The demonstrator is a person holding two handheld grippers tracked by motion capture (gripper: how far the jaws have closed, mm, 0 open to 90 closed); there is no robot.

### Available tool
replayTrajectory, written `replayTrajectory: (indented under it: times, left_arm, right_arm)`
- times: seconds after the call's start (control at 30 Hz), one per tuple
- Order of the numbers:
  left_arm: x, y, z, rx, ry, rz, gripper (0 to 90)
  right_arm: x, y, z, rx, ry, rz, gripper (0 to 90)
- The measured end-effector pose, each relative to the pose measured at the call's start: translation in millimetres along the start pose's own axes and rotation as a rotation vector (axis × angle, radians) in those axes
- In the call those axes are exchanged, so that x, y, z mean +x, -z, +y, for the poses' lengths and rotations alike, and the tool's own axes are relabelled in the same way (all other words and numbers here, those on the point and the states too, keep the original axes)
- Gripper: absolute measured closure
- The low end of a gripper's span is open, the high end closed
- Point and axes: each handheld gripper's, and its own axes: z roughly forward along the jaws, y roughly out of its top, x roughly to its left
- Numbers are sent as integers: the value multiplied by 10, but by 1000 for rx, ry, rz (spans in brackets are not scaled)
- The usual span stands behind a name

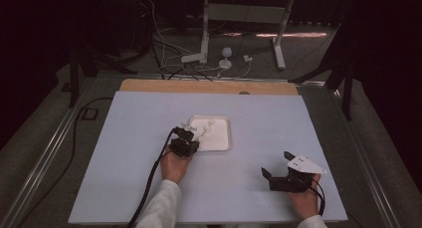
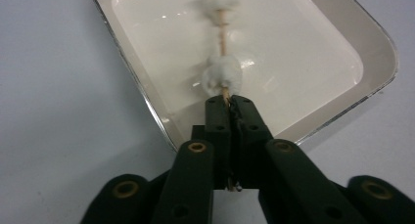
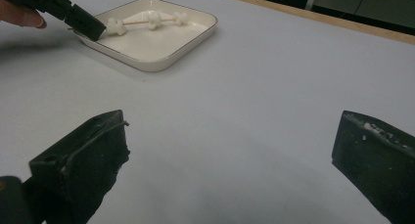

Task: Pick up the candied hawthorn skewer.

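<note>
Left gripper view had the best angle on it: the left tongs point(image 2: 230, 102) were pinched all the way shut on the bare end of a thin wooden skewer point(image 2: 222, 35), right where the stick poked out past the nearest white lump point(image 2: 222, 75). Looked like marshmallows or some soft dough balls threaded on it, I couldn't say which. The skewer reached out from the tongs over the square white dish point(image 2: 372, 43), which sat near the middle of the tabletop point(image 1: 124, 158).

My guess on handling: super light, so weight was no issue, but the stick was skinny and probably a bit bendy, and gripped at one end like that it could sag or twist in the grip. The white lumps looked squishy and maybe sticky, so grabbing them directly would've dented them or gummed up the pads. The bare wood at the end seemed like the right place to hold.

Right gripper view showed the right tongs point(image 3: 230, 155) wide open with nothing between them, sitting low over the tabletop well away from the dish.

Not much was in the way, honestly. The dish rim point(image 3: 147, 65) was the one thing the skewer could catch on if dragged sideways rather than lifted. The left tongs' cable point(image 1: 152, 180) trailed back past the person's left hand point(image 1: 175, 166), clear of the dish.
</note>
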Motion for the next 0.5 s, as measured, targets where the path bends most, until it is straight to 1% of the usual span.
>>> replayTrajectory:
  times: [0.03, 0.17, 0.23, 0.3, 0.37, 0.5]
  left_arm:
    - [-3, 1, 1, 1, -1, 3, 889]
    - [4, 15, 3, -13, 15, -24, 896]
    - [13, 32, 7, -28, 20, -29, 896]
    - [24, 56, 10, -41, 25, -44, 896]
    - [33, 86, 15, -52, 23, -47, 896]
    - [52, 149, 22, -78, 33, -61, 896]
  right_arm:
    - [-2, 0, 0, 0, -1, 0, 0]
    - [-7, 3, -1, -2, -2, -1, 0]
    - [-8, 6, -1, -2, -3, -1, 0]
    - [-8, 6, -1, -2, -4, -1, 0]
    - [-8, 6, -1, -2, -3, -2, 0]
    - [-5, 4, 0, -1, -1, -2, 0]
